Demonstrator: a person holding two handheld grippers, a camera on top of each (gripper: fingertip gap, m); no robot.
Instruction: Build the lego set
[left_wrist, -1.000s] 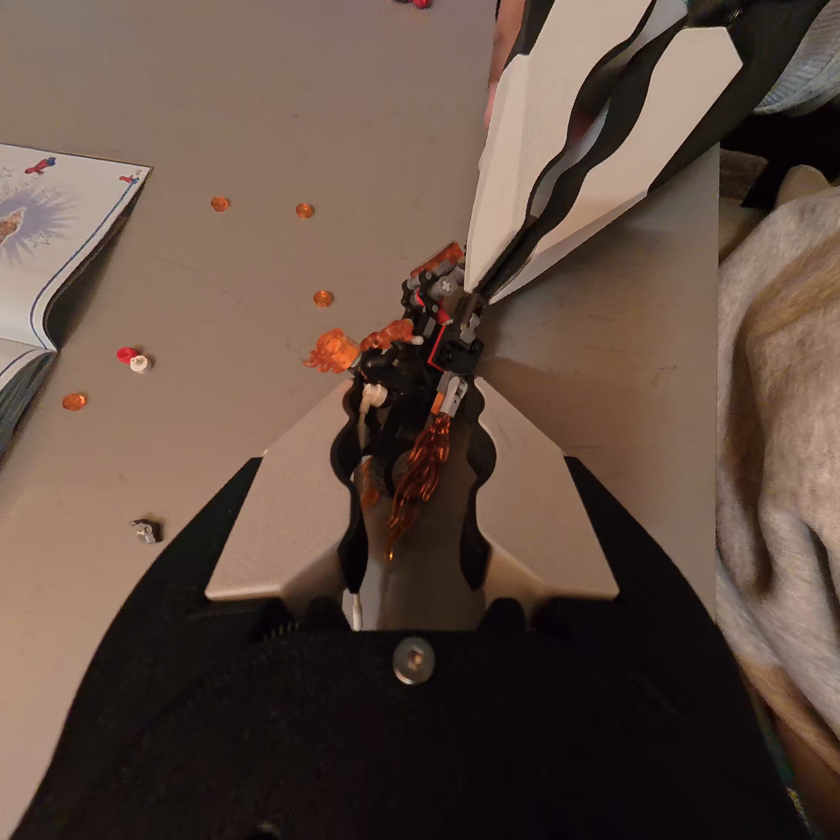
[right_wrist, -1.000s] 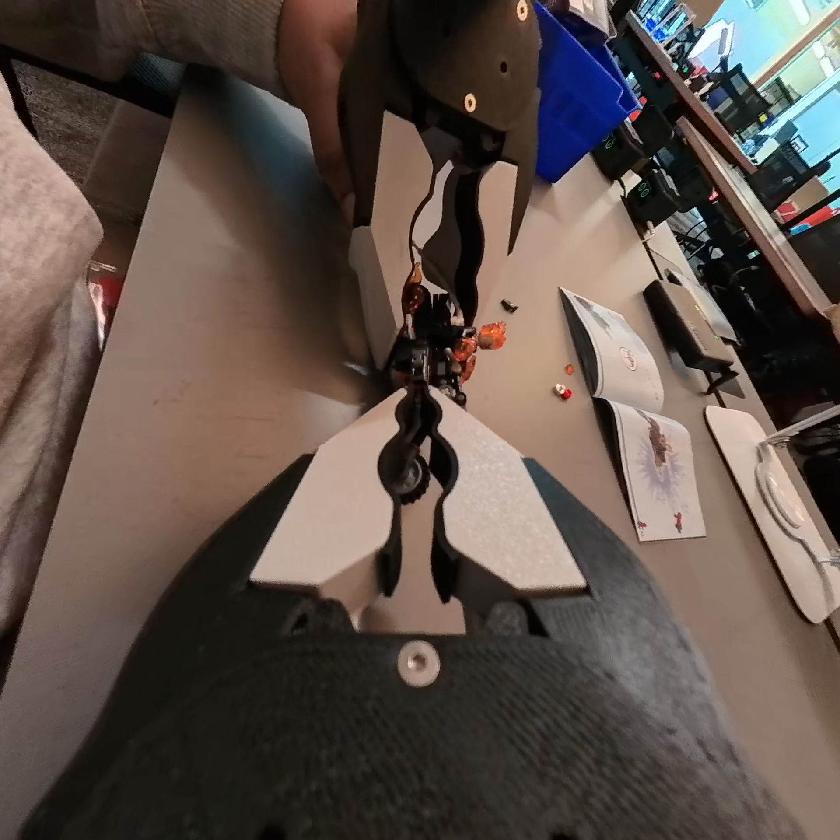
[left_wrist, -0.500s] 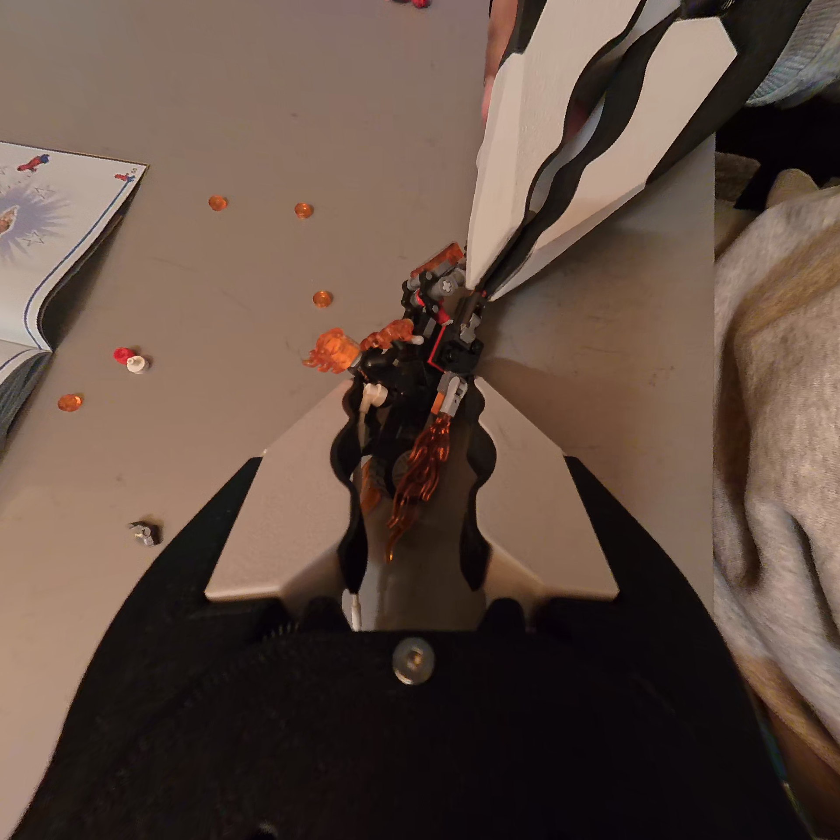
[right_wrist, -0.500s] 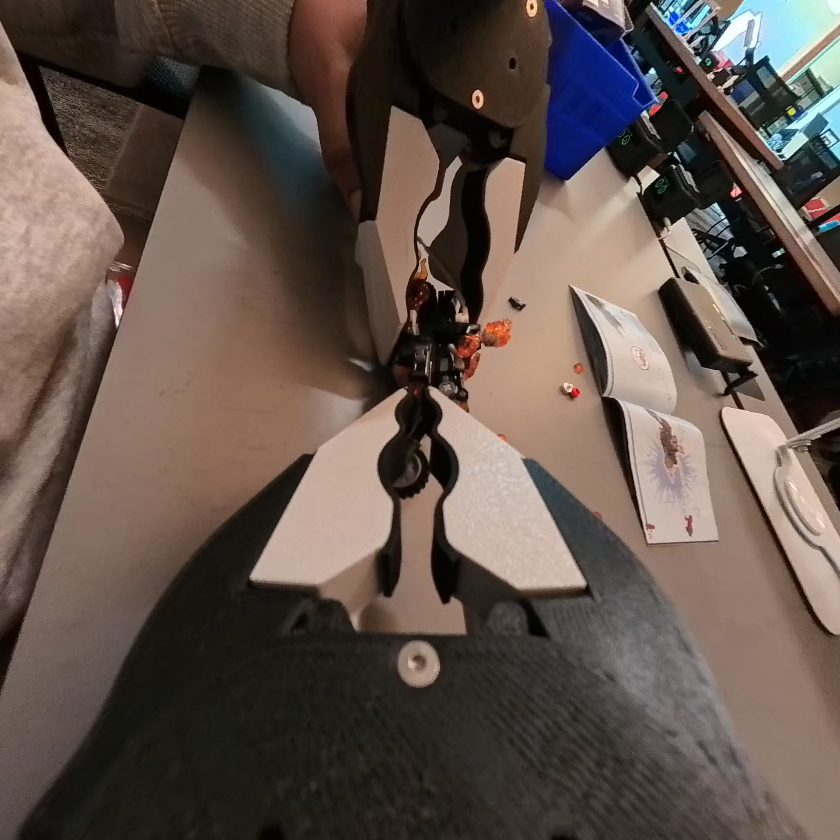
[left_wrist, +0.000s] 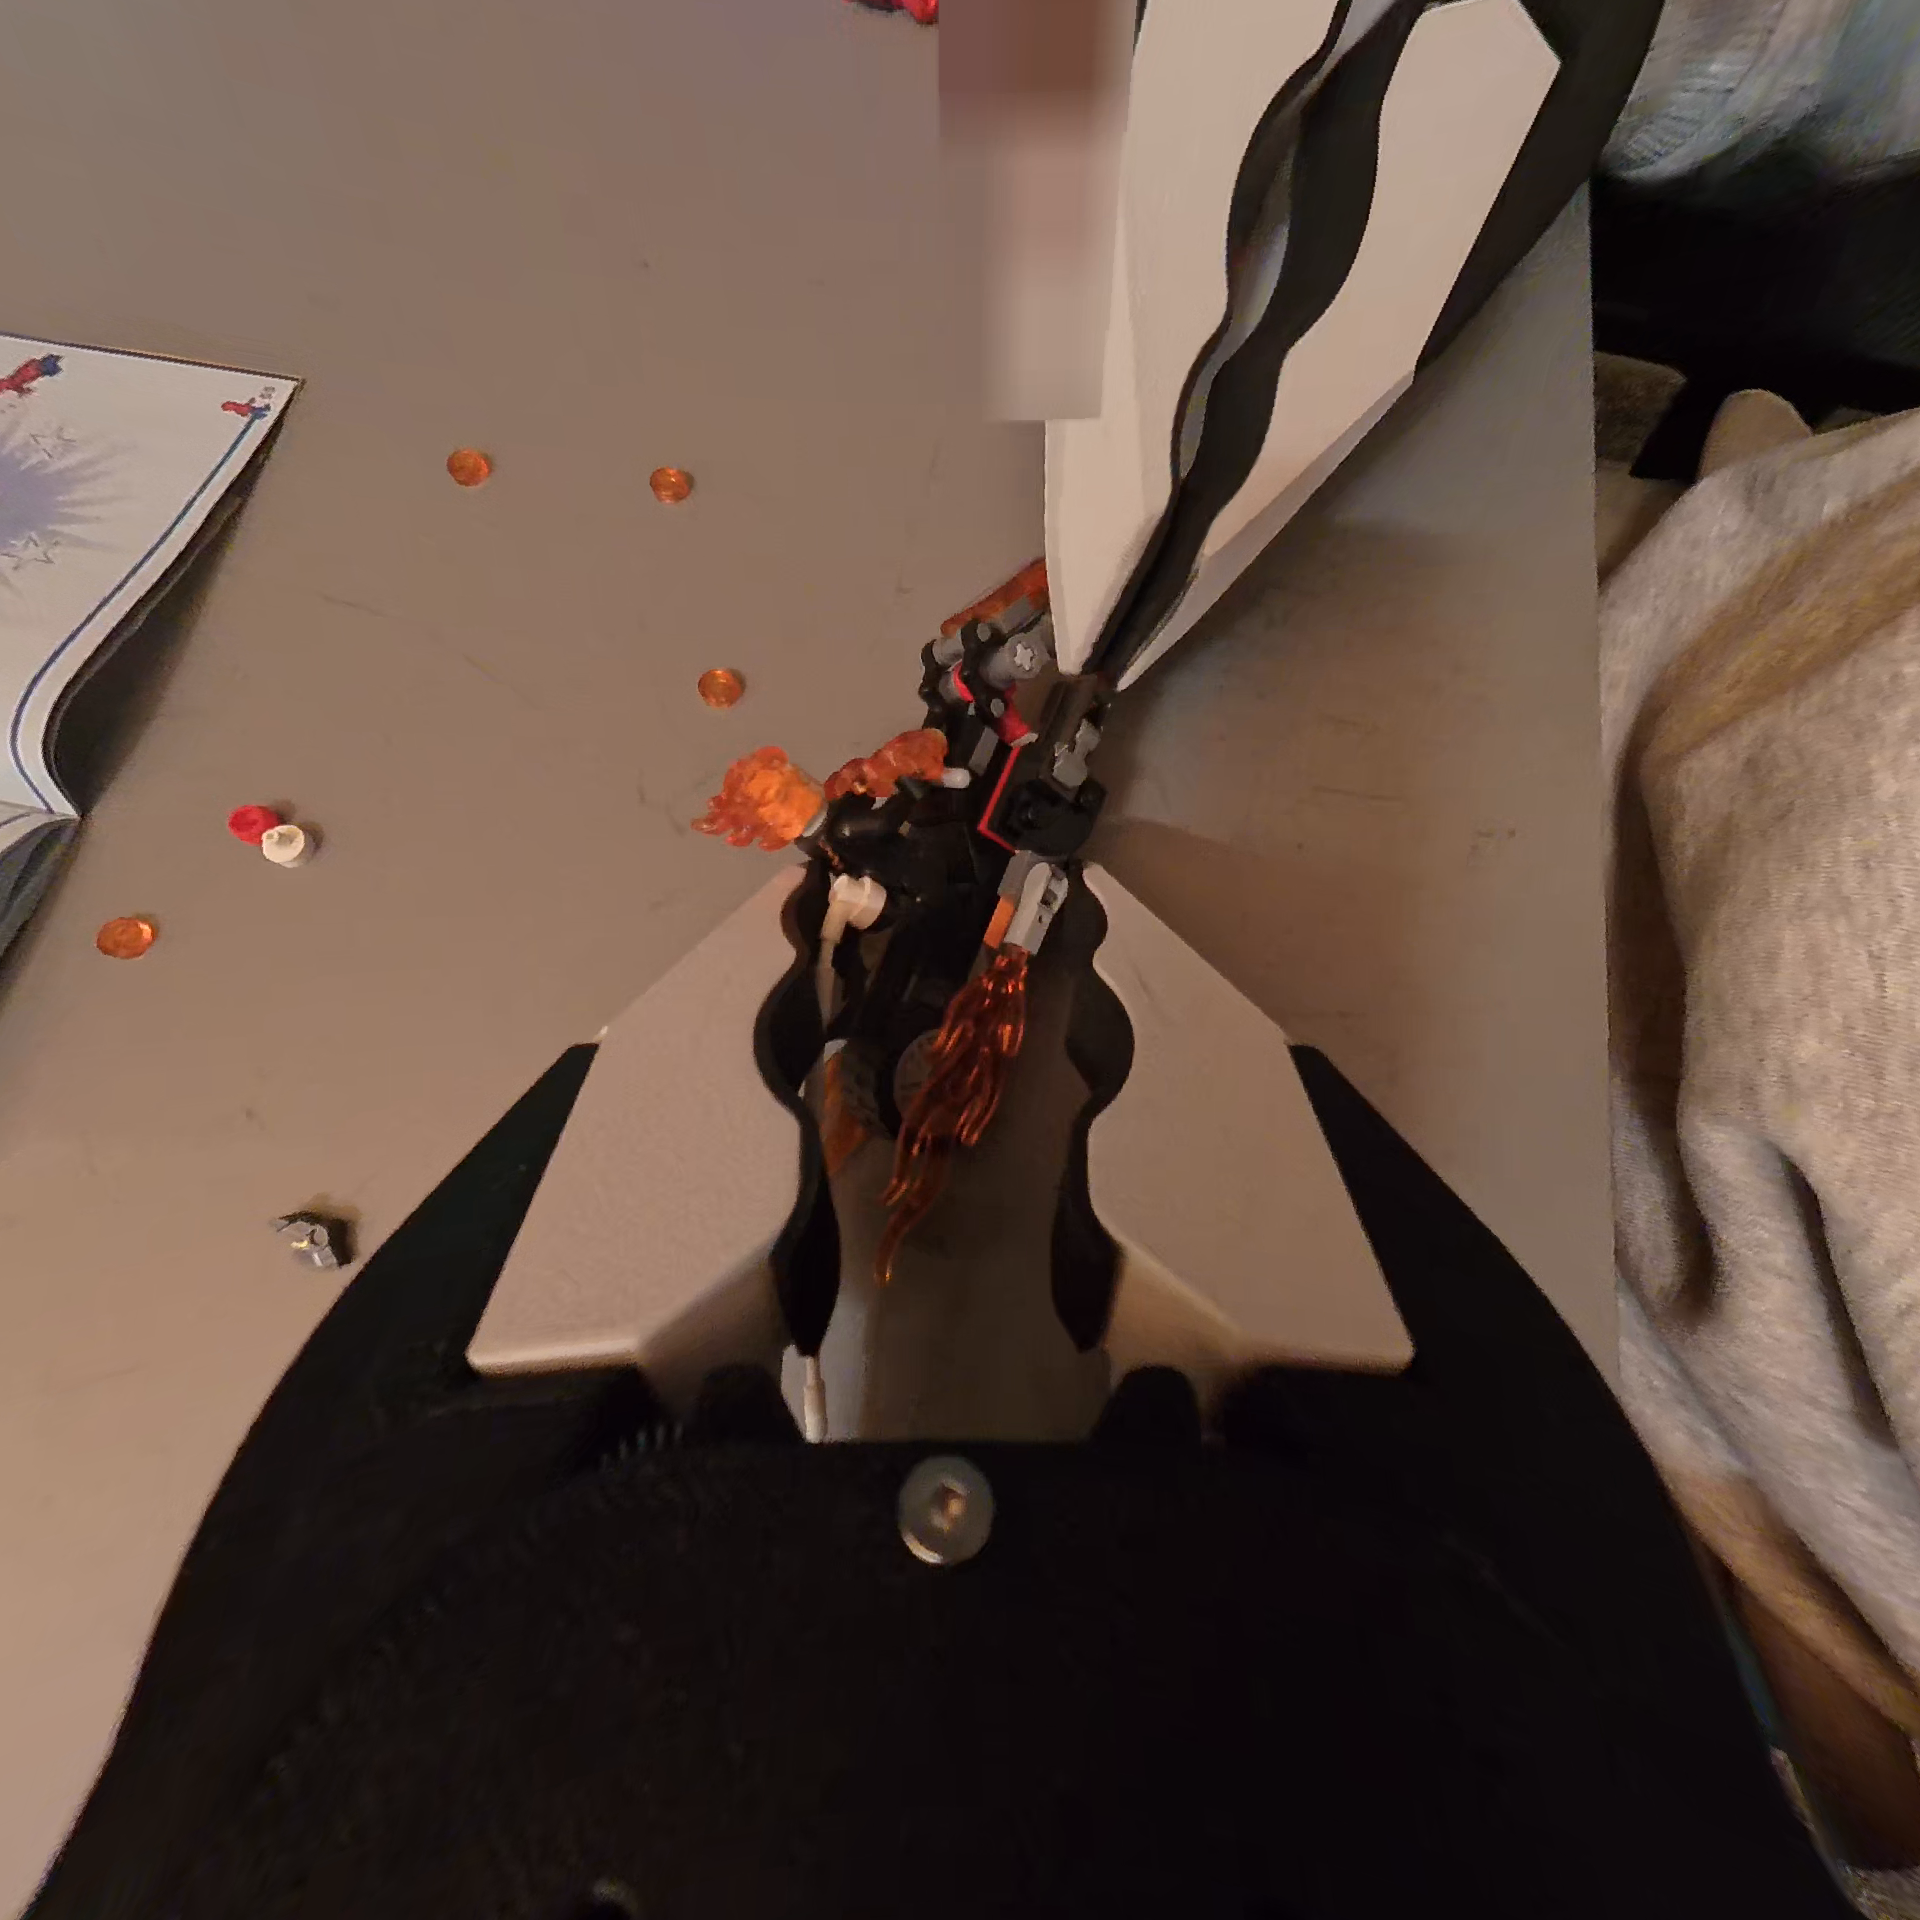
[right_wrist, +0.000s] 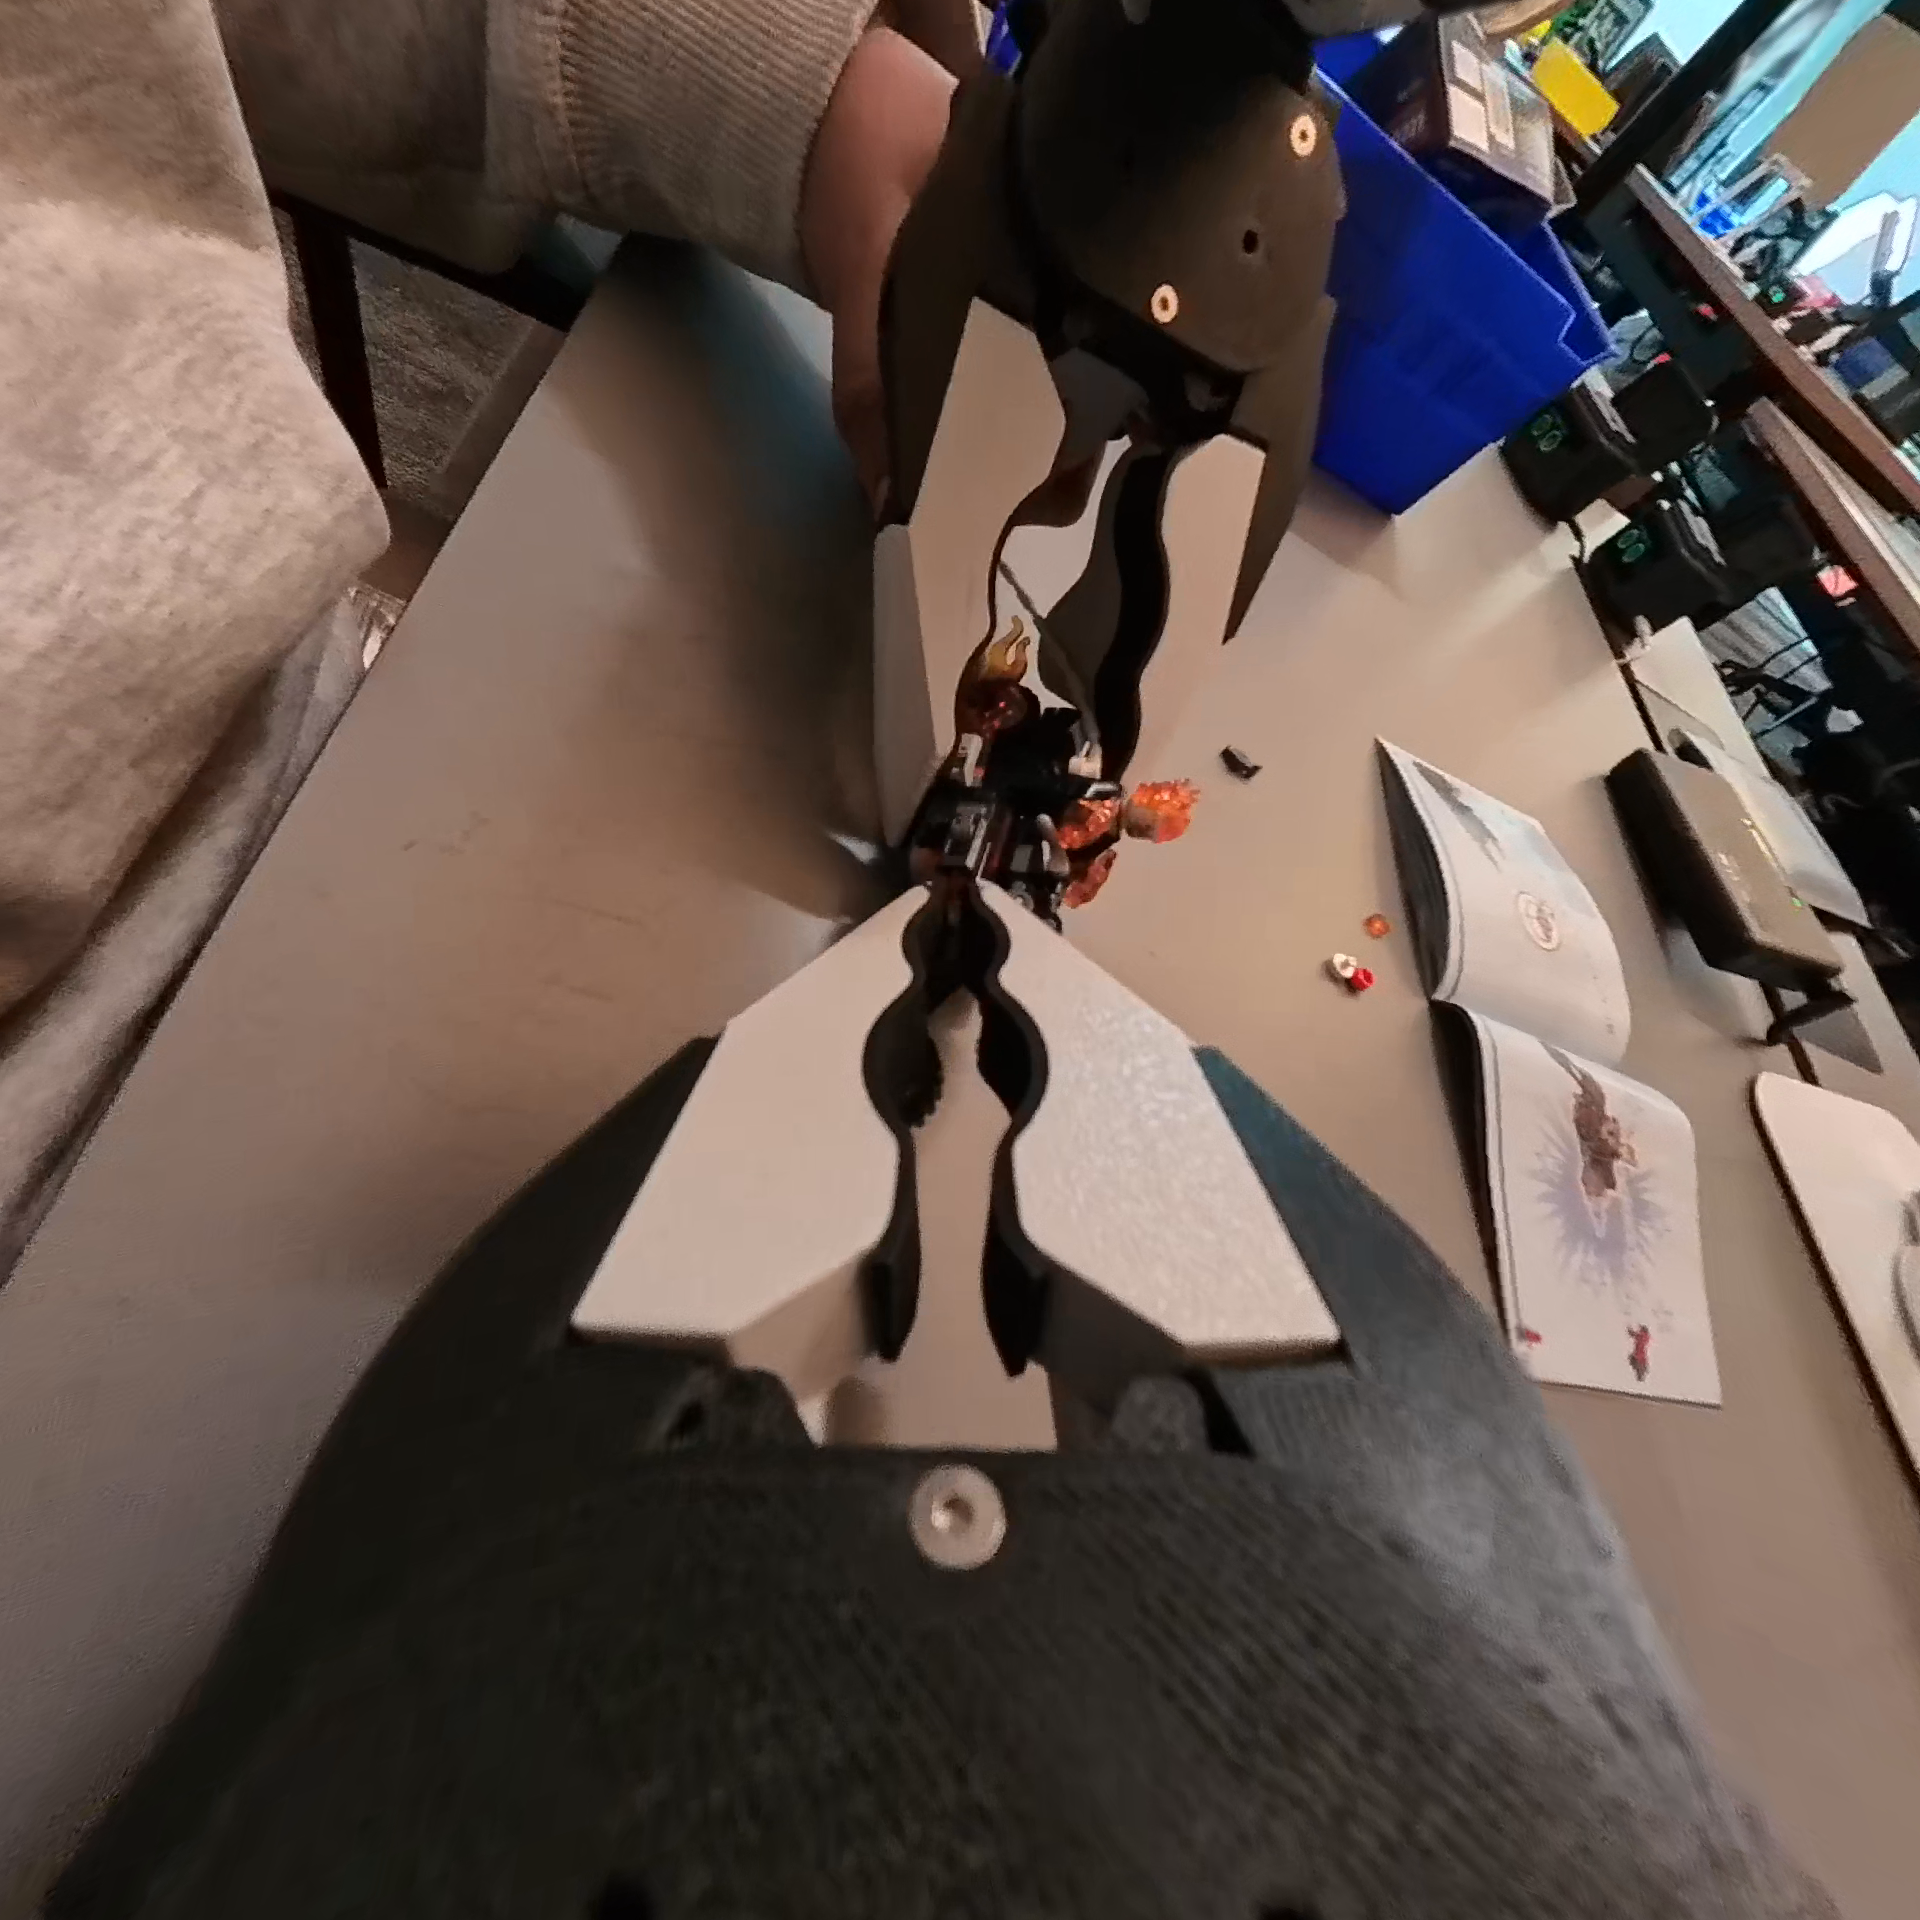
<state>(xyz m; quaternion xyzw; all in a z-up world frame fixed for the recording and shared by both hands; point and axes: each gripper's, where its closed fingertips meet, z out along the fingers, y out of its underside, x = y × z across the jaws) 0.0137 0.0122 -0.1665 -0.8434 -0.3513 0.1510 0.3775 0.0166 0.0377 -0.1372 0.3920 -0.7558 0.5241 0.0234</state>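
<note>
A black lego motorcycle model with orange flame parts and a flame-headed rider sits low over the grey table. My left gripper is shut on the model's rear, with a wheel and flame between its fingers. My right gripper comes in from the top right, shut on the model's front end. In the right wrist view the right gripper pinches a black part of the model, and the left gripper holds it from the far side.
Several orange round studs, a red and a white stud and a small grey piece lie at the left. An open instruction booklet, a black device and a blue bin stand beyond. The table edge and a person's sweater are at the right. The grippers' ends are close to 4 centimeters from one another. The right gripper is farther from the small grey piece, some 15 centimeters, than the left, some 11 centimeters. Seen from the right wrist view as well.
The right wrist view has shifted and tilted slightly, and the wheel between the right gripper's fingers shows less. The left gripper and the model have barely moved.
</note>
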